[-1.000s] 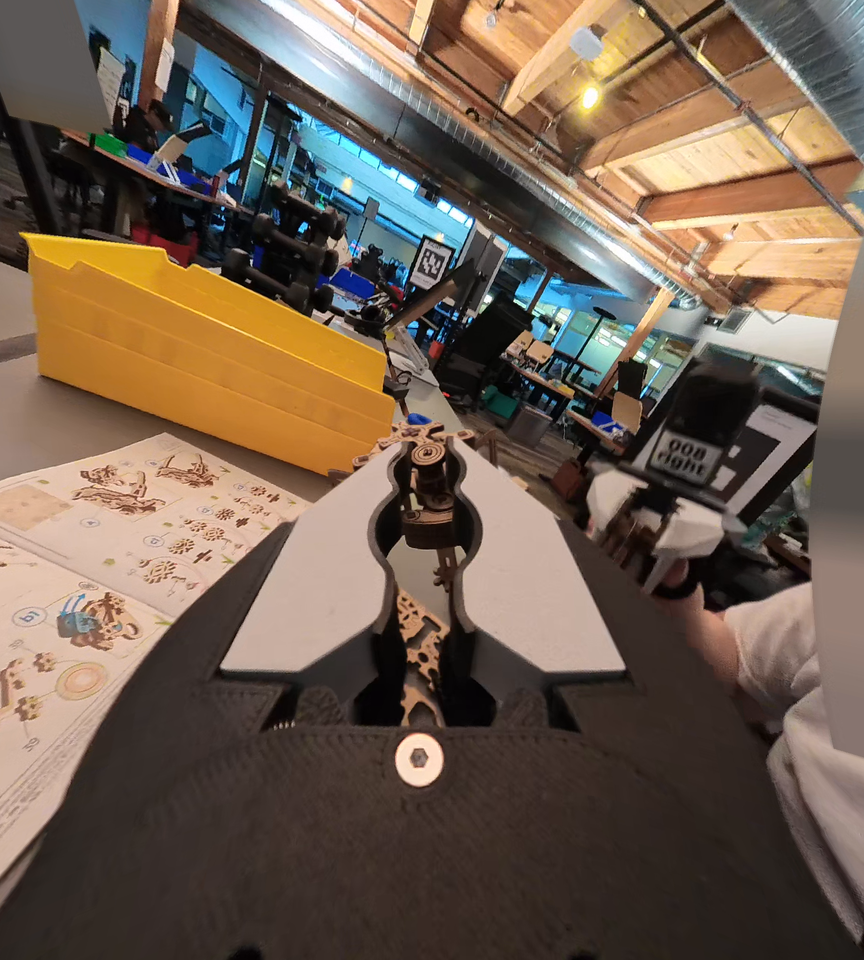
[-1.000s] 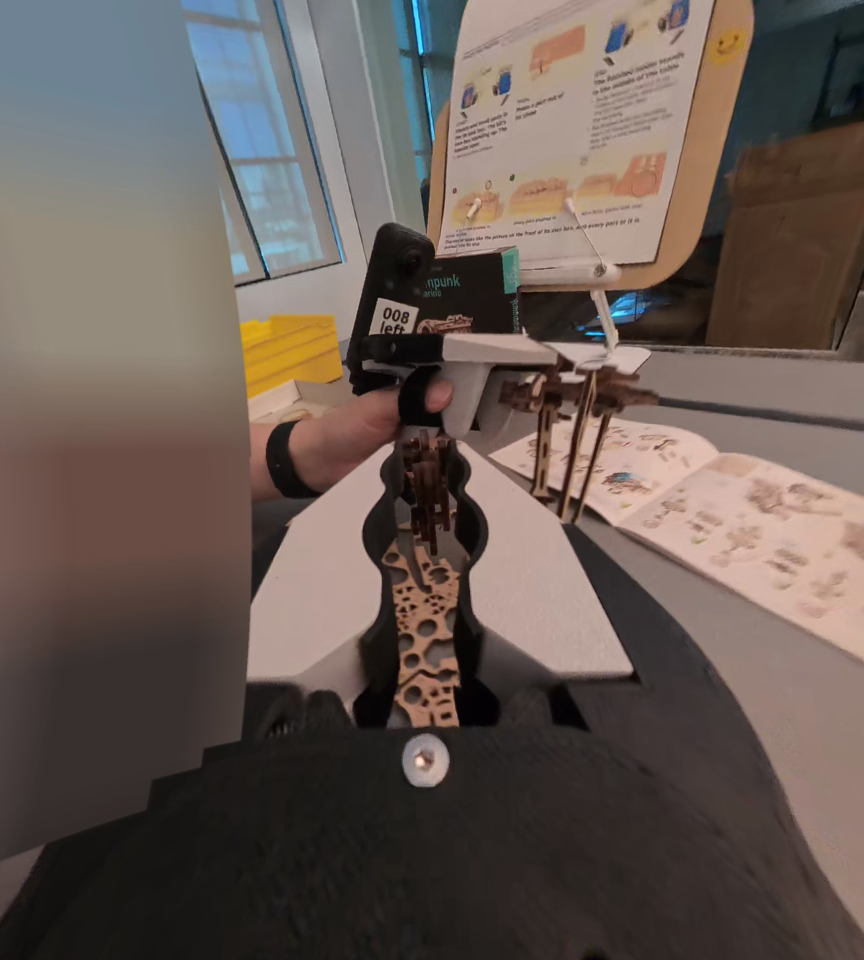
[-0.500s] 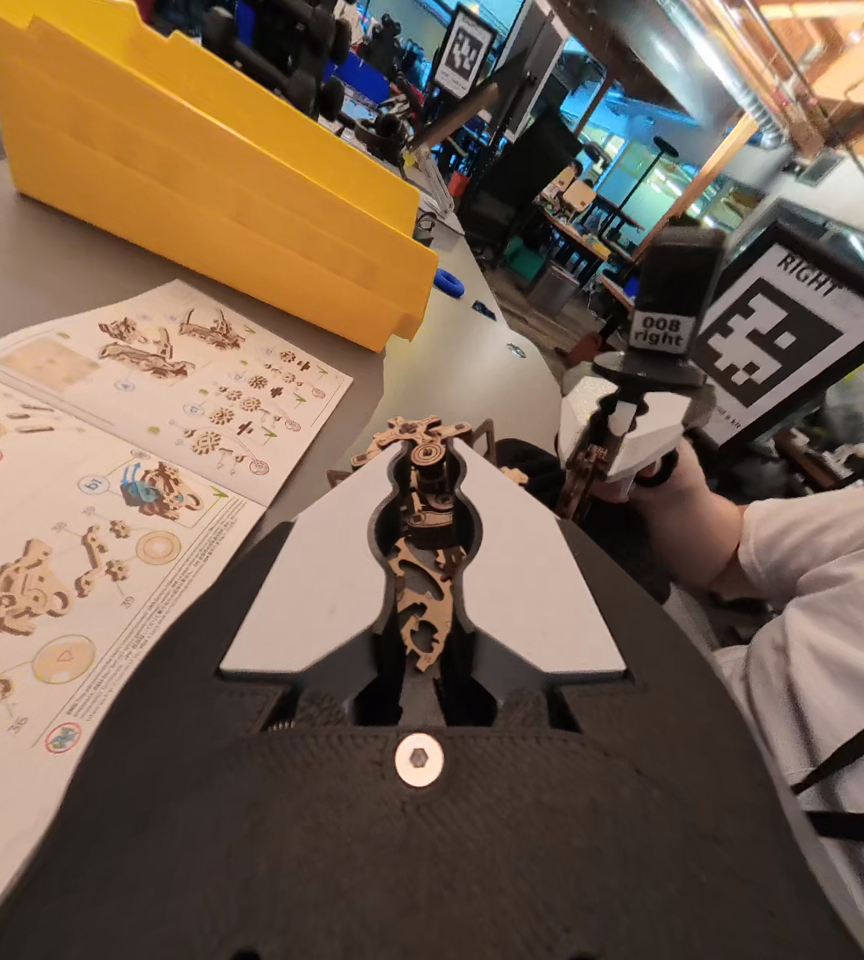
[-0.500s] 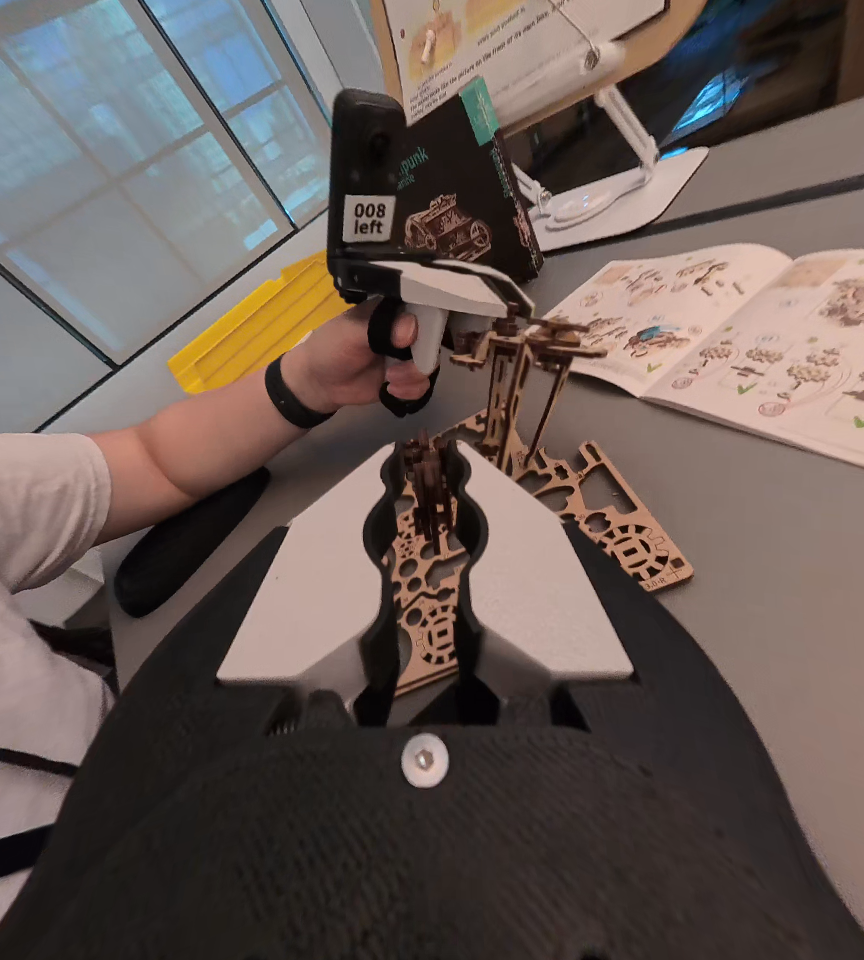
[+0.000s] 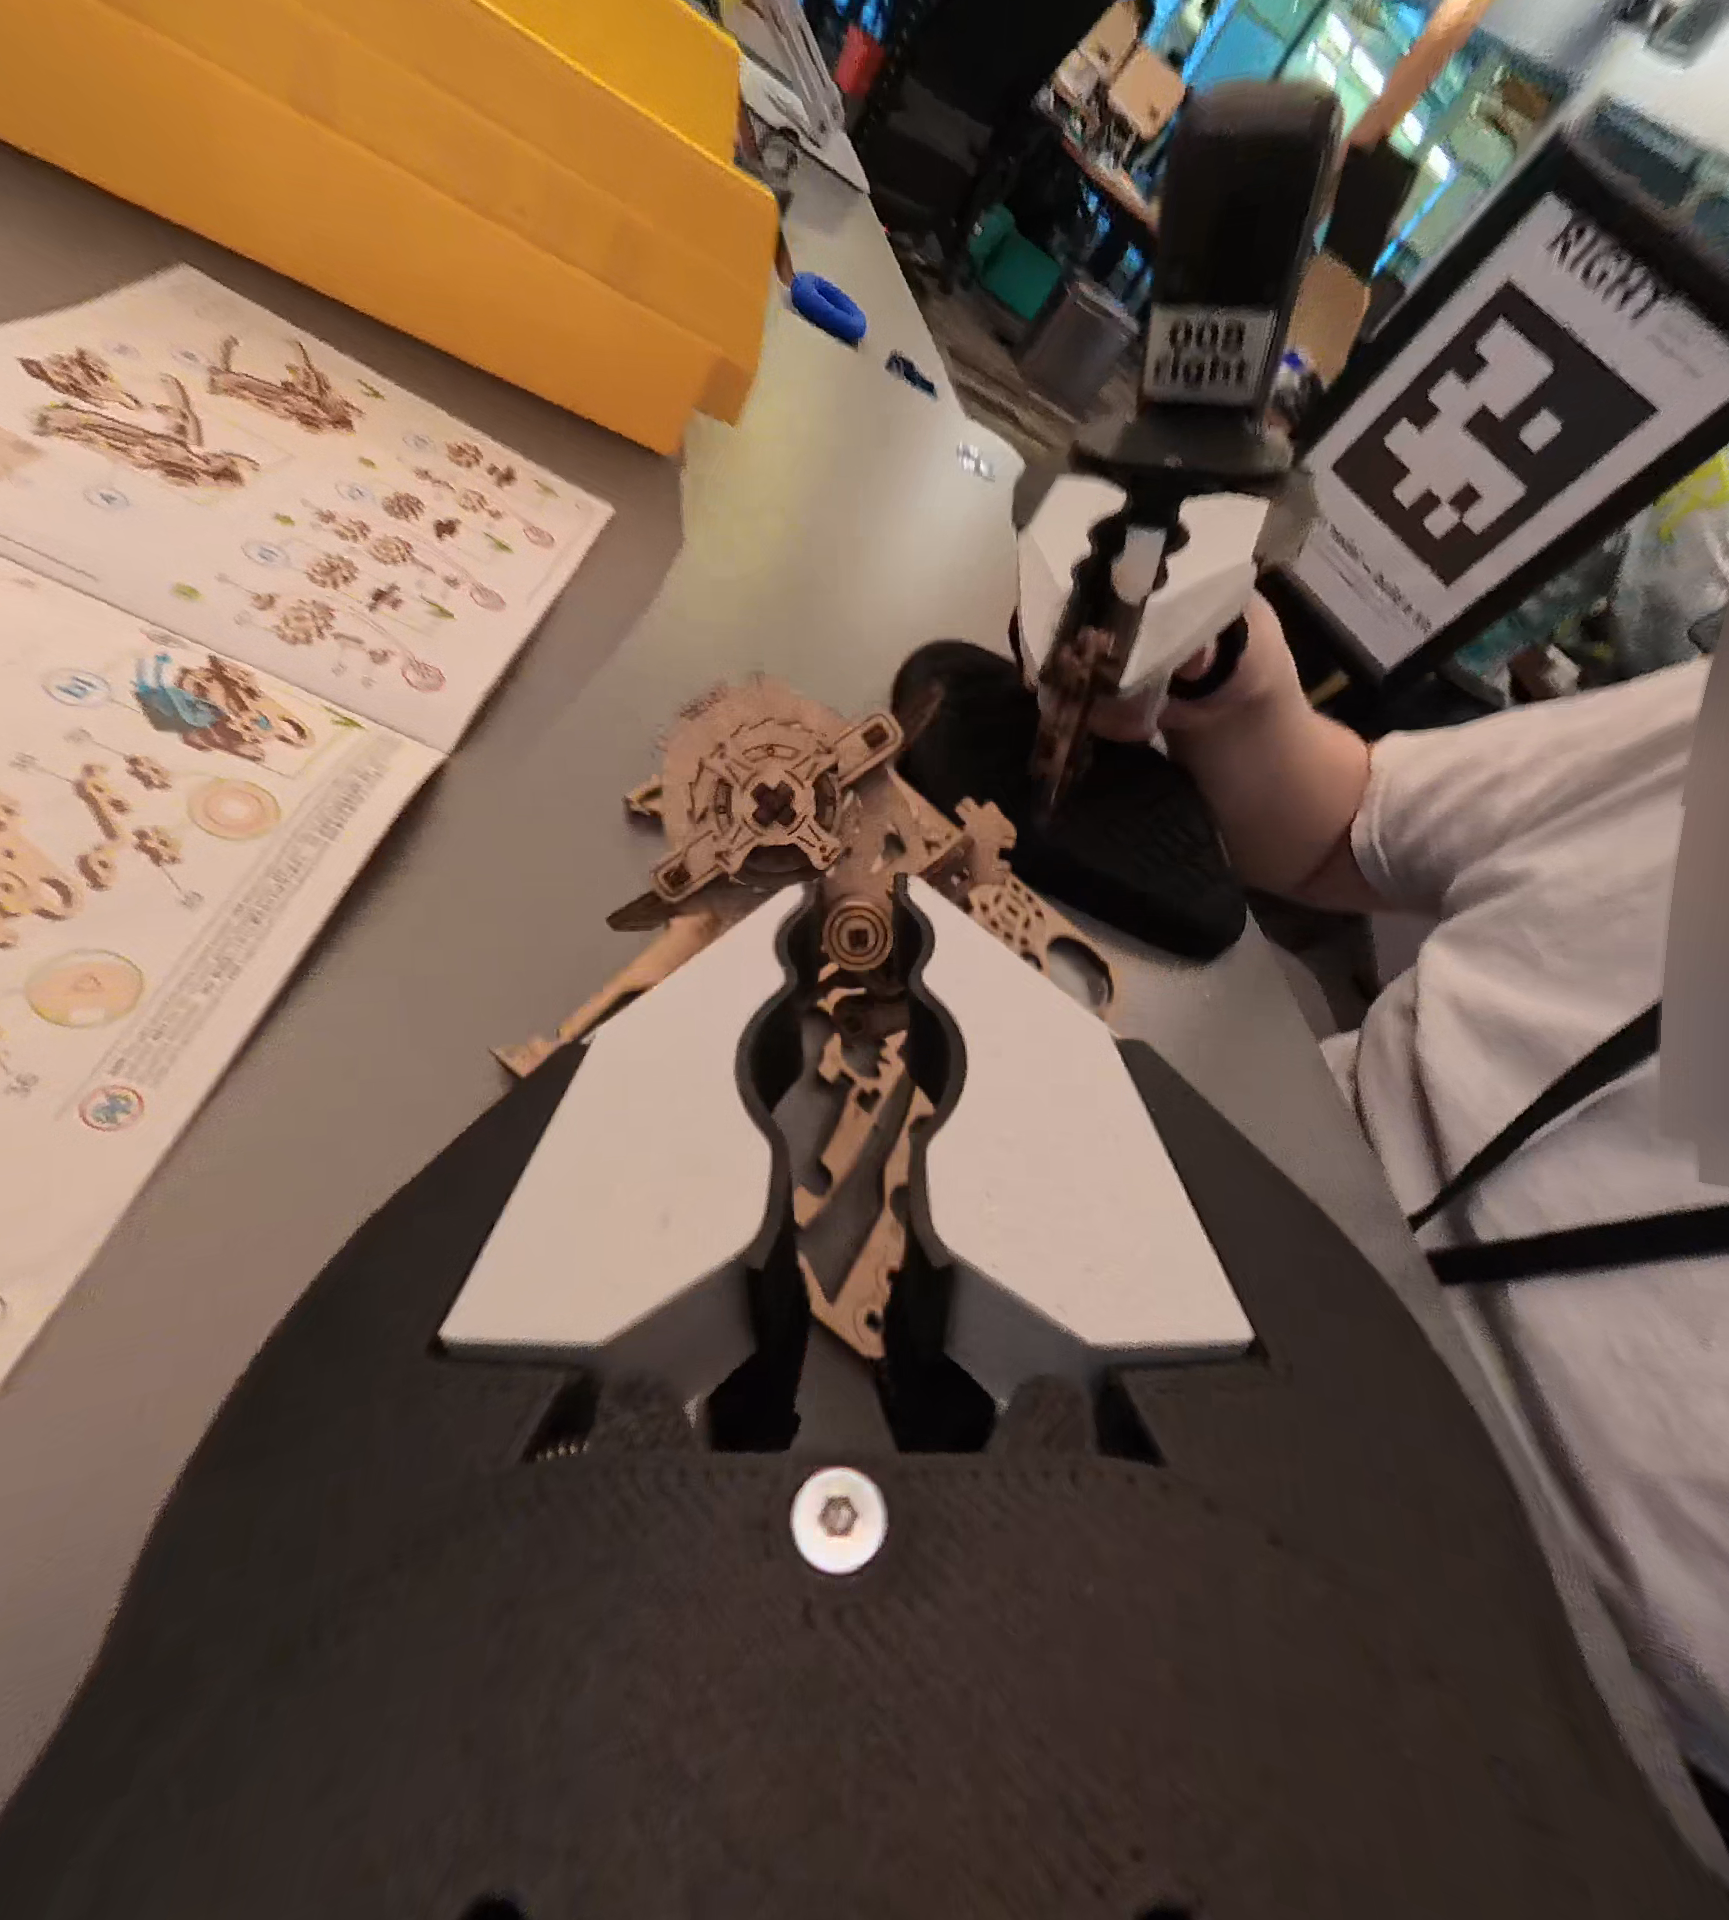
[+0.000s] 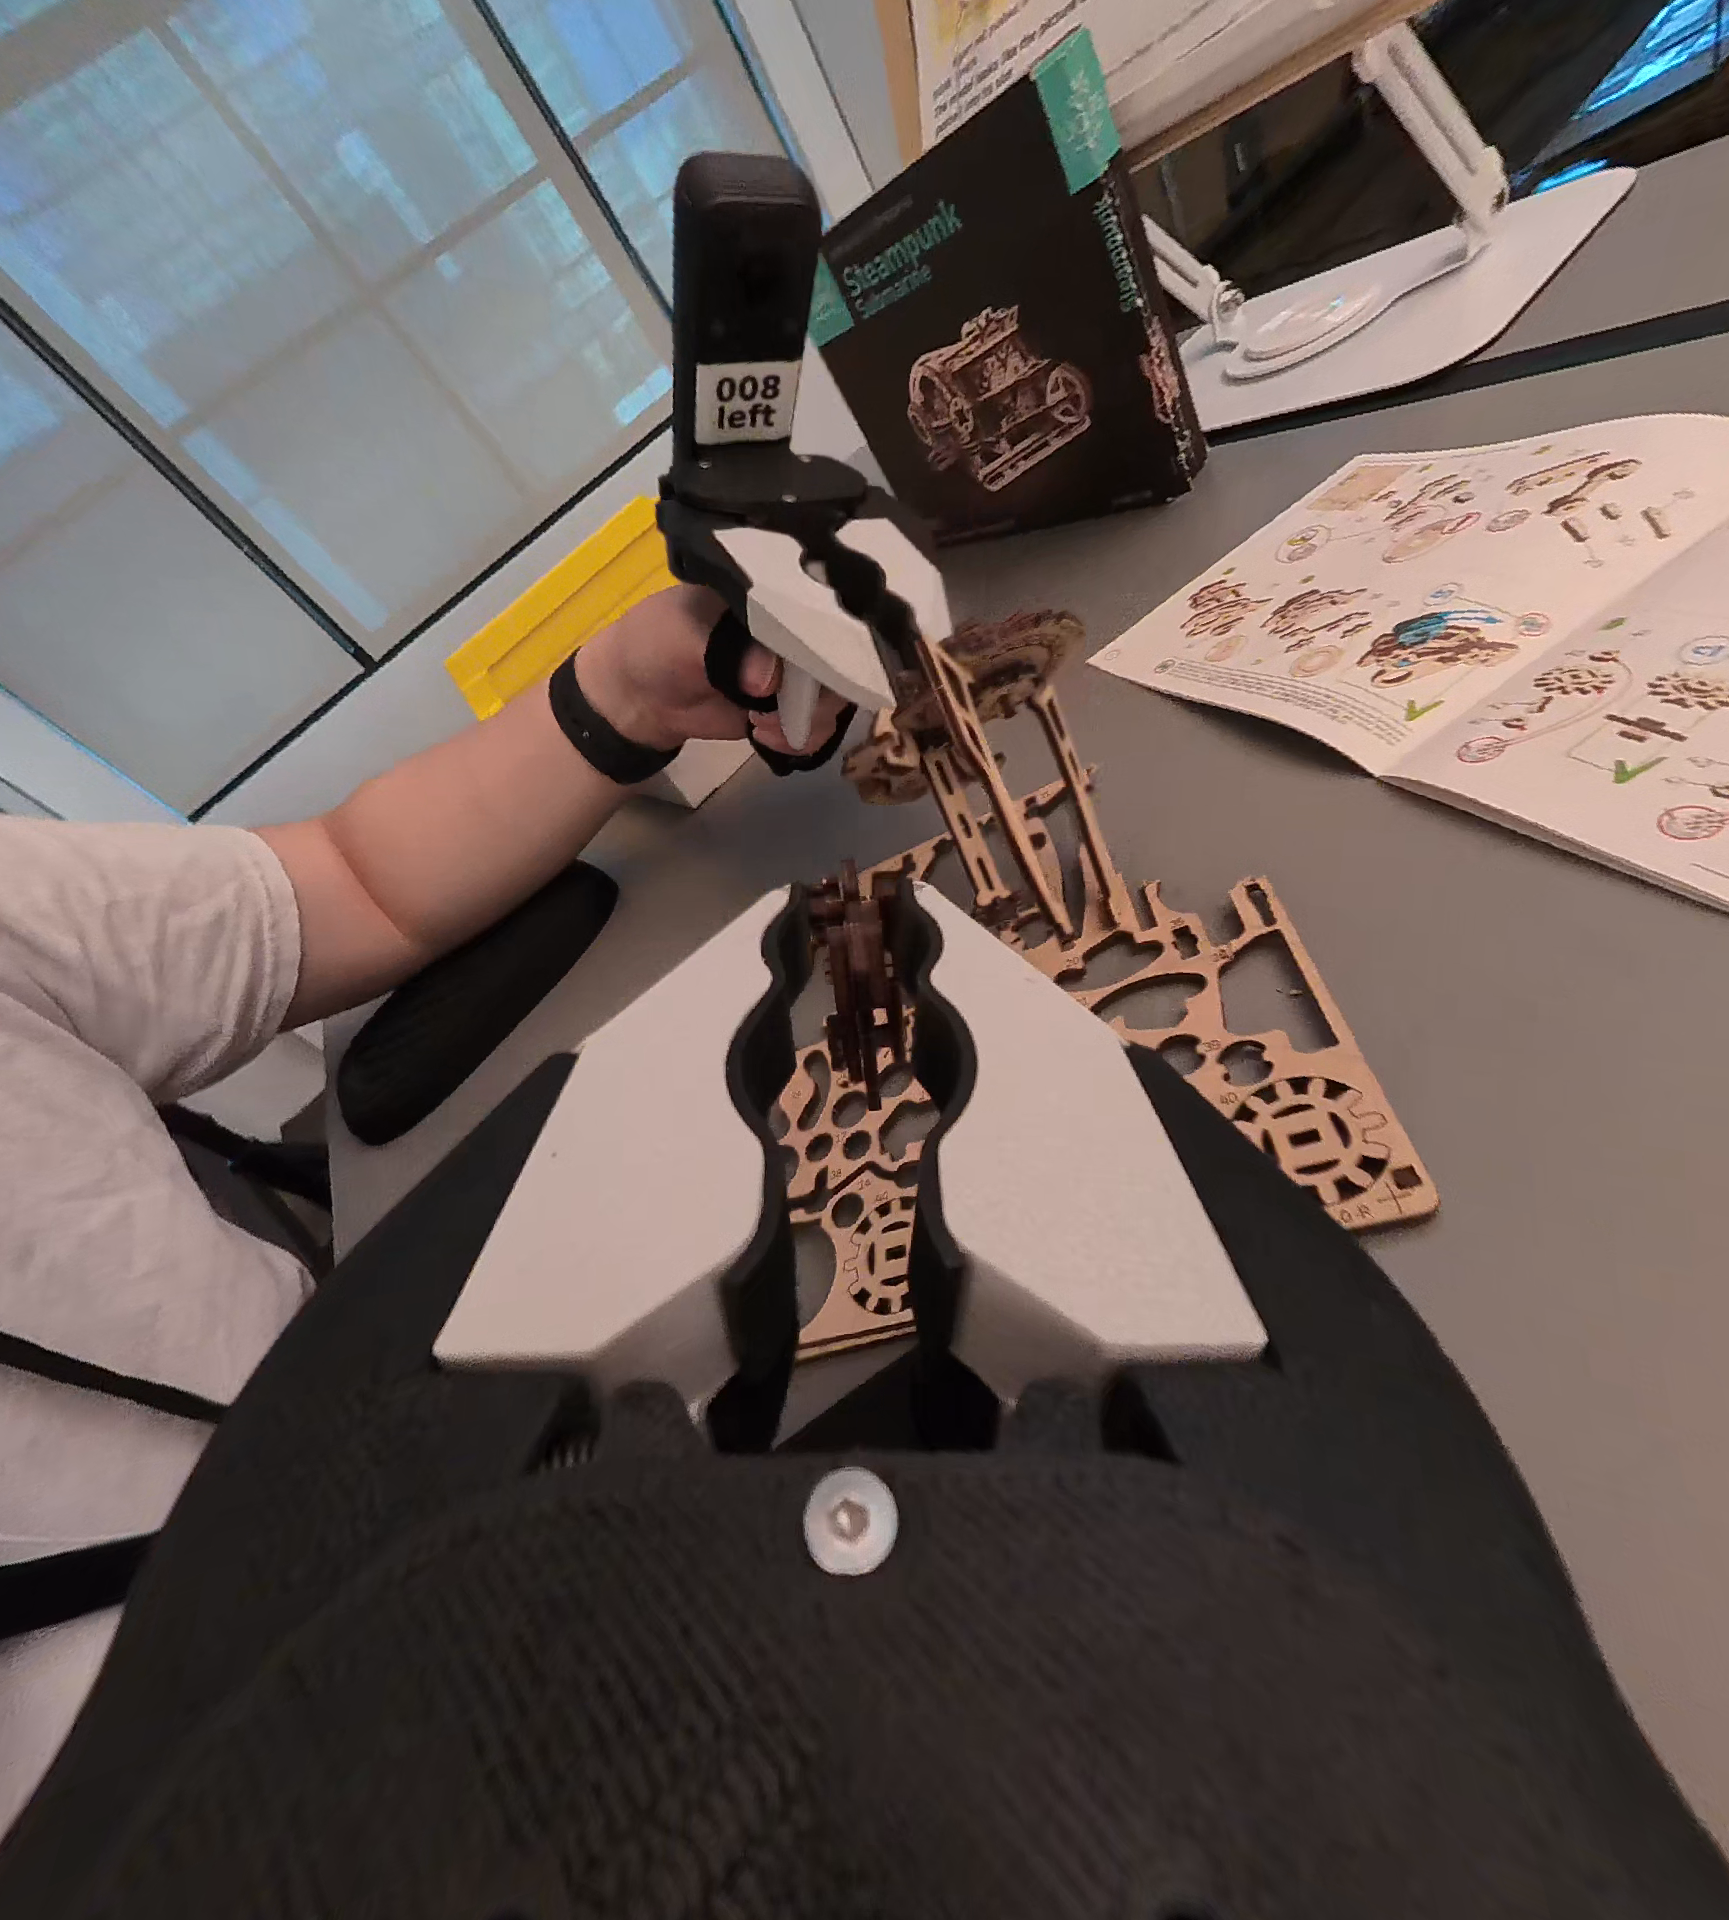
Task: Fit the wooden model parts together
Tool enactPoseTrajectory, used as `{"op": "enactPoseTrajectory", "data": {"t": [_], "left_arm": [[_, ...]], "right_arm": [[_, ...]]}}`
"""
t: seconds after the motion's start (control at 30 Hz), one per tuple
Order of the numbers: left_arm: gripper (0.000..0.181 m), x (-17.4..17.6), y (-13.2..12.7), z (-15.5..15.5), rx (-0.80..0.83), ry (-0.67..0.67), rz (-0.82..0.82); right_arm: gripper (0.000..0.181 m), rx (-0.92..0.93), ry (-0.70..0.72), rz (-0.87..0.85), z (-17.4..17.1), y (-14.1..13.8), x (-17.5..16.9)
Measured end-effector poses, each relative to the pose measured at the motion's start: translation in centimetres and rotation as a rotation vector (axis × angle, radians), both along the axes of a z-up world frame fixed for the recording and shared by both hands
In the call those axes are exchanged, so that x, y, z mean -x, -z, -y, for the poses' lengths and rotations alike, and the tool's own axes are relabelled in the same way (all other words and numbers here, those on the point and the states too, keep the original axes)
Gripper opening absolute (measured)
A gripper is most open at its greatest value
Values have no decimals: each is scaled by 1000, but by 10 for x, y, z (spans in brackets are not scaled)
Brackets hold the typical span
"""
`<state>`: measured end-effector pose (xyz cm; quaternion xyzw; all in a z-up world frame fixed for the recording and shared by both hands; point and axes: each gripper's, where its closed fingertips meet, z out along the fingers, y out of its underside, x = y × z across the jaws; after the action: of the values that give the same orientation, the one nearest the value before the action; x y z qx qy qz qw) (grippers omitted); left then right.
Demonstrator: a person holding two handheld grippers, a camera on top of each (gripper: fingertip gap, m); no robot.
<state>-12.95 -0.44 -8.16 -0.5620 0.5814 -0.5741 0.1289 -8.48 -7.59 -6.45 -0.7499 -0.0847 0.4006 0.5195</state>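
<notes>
My left gripper [image 5: 855, 896] is shut on a wooden model assembly [image 5: 761, 805], a round toothed head with a cross piece on long legs. In the right wrist view the left gripper [image 6: 904, 673] holds this assembly [image 6: 985, 790] tilted, its legs reaching down to a punched-out wooden parts sheet [image 6: 1286, 1122] on the grey table. My right gripper [image 6: 855, 896] is shut on a small dark wooden part [image 6: 855, 982]. In the left wrist view the right gripper [image 5: 1083, 675] holds that part [image 5: 1068, 727] above the table, to the right of the assembly and apart from it.
An open instruction booklet [image 5: 164, 675] [image 6: 1566, 665] lies on the table. A yellow bin [image 5: 372, 156] stands behind it. The dark model box [image 6: 1005, 343], a black wrist pad [image 6: 475, 997] and a patterned marker board [image 5: 1494, 447] stand around. A person's arms hold both grippers. Tip to tip, the grippers are about 10 cm apart.
Both grippers have tilted down toward the table, still shut on their parts. The left one has brought the assembly down over the parts sheet and nearer to the right gripper.
</notes>
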Motion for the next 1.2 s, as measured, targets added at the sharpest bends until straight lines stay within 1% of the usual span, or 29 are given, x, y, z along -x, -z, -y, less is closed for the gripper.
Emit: {"op": "enactPoseTrajectory", "data": {"t": [0.23, 0.3, 0.37, 0.47, 0.53, 0.57, 0.6, 0.67, 0.73, 0.8, 0.87, 0.97, 1.0, 1.03, 1.1, 1.13, 1.17, 1.2], "left_arm": [[10, 34, 24, 16, -219, 75, -77], [18, 39, 27, 16, -250, 58, -95], [25, 41, 18, 13, -224, -6, -62], [28, 50, -12, 11, -153, -104, 25], [26, 60, -20, 11, -195, -189, 12], [26, 64, -22, 19, -220, -204, 3], [25, 66, -24, 35, -216, -190, 10], [24, 64, -25, 73, -154, -143, 19], [26, 57, -21, 100, -102, -104, 18], [36, 51, -13, 110, -116, -100, -9], [35, 50, -3, 111, -145, -96, -34], [19, 52, 0, 123, -74, -27, -31], [1, 54, -3, 126, -50, -6, -9], [0, 54, -5, 127, -37, -4, 14], [0, 53, -15, 122, 26, -65, 69], [0, 53, -23, 119, 94, -110, 105], [0, 54, -32, 116, 167, -156, 147], [0, 56, -39, 113, 231, -205, 186]], "right_arm": [[15, -11, -78, 83, 8, 2, 21], [15, -5, -110, 96, 12, 4, 28], [15, 3, -139, 102, 14, 5, 33], [15, 20, -200, 86, 21, 5, 42], [15, 18, -242, 55, 26, 2, 50], [15, 23, -263, 40, 29, 1, 54], [15, 24, -283, 28, 30, 0, 58], [15, 20, -305, 22, 31, -1, 65], [15, 19, -336, 25, 32, -1, 74], [15, 21, -372, 25, 34, -3, 84], [15, 20, -386, 39, 35, -4, 91], [15, 20, -399, 68, 35, -5, 99], [15, 16, -406, 72, 36, -7, 102], [15, 10, -410, 66, 36, -10, 104], [18, -34, -352, 45, 29, -19, 101], [32, -77, -298, -7, 27, -30, 97], [41, -121, -226, -98, 27, -44, 90], [43, -166, -143, -215, 29, -57, 82]]}}
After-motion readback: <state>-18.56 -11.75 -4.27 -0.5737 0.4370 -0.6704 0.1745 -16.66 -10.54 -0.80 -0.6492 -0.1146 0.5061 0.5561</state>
